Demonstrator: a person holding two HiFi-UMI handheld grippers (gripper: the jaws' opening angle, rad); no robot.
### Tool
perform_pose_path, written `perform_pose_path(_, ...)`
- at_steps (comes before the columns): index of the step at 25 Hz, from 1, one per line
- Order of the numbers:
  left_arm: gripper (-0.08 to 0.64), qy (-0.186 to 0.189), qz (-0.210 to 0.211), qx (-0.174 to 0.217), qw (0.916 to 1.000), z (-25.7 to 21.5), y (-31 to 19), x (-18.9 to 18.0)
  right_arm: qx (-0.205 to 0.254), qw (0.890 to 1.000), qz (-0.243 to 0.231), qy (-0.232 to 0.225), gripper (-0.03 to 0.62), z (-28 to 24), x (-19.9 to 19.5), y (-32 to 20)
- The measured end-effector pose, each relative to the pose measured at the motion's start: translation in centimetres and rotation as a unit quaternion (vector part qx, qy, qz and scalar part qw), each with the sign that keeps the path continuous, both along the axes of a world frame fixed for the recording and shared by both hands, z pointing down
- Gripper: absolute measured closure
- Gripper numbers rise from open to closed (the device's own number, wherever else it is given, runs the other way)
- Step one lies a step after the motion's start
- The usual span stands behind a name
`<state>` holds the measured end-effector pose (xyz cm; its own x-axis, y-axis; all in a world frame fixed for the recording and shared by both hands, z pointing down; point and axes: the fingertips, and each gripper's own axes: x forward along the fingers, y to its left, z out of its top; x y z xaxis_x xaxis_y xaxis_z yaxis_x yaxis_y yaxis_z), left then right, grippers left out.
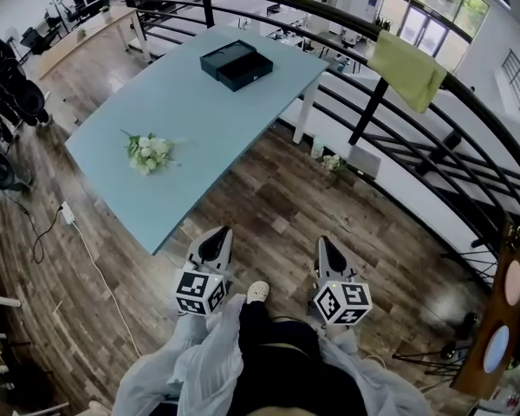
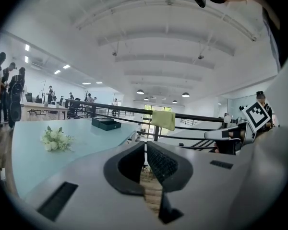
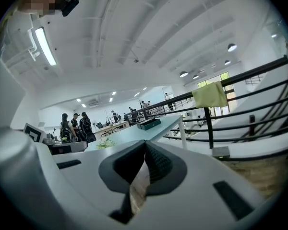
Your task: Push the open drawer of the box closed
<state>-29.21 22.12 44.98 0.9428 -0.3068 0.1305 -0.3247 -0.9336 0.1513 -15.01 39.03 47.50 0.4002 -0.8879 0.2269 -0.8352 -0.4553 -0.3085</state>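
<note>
**Drawer box at far table end, both grippers low and clear of it**

- Box (image 1: 237, 64): dark and flat, upper centre of the head view, lying on the far end of a pale blue table (image 1: 199, 115). Drawer (image 1: 220, 55) slid out toward the upper left, inside showing. Touched by neither gripper.
- Flowers (image 1: 149, 152): small white bunch, left of centre on the same table, well apart from the box.
- Left gripper (image 1: 217, 239): lower centre, over the wooden floor (image 1: 277, 198), just past the table's near corner. Jaws pressed together at the tips, nothing between them.
- Right gripper (image 1: 328, 251): just to the right of the left one, also over the floor. Jaws likewise pressed together and empty.
- Railing (image 1: 468, 102): black, curving across the upper right, with a yellow cloth (image 1: 407, 69) draped over the top bar.
- People (image 1: 9, 81): upper left edge, standing beyond the table.
</note>
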Motion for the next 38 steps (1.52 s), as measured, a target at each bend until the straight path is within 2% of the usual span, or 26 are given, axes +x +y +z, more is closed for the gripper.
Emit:
perform_pose_path(12,0.534,0.002,0.01,0.004,0.9999,0.3,-5.2,2.5,0.005,1.0,0.017,0.0,0.584,0.4,2.5,-4.5)
perform_pose_path(19,0.534,-0.001,0.023,0.006,0.9997,0.7,-6.0,3.3,0.005,0.999,0.033,-0.008,0.584,0.9,3.1,-5.1)
perform_pose_path(30,0.533,-0.006,0.02,-0.011,0.9997,1.4,-5.7,2.6,-0.002,1.0,0.023,-0.014,0.584,1.0,2.9,-5.7)
perform_pose_path(38,0.534,-0.015,0.002,-0.013,0.9998,2.0,-7.7,3.4,-0.007,1.0,0.004,-0.03,0.584,2.2,4.0,-8.3)
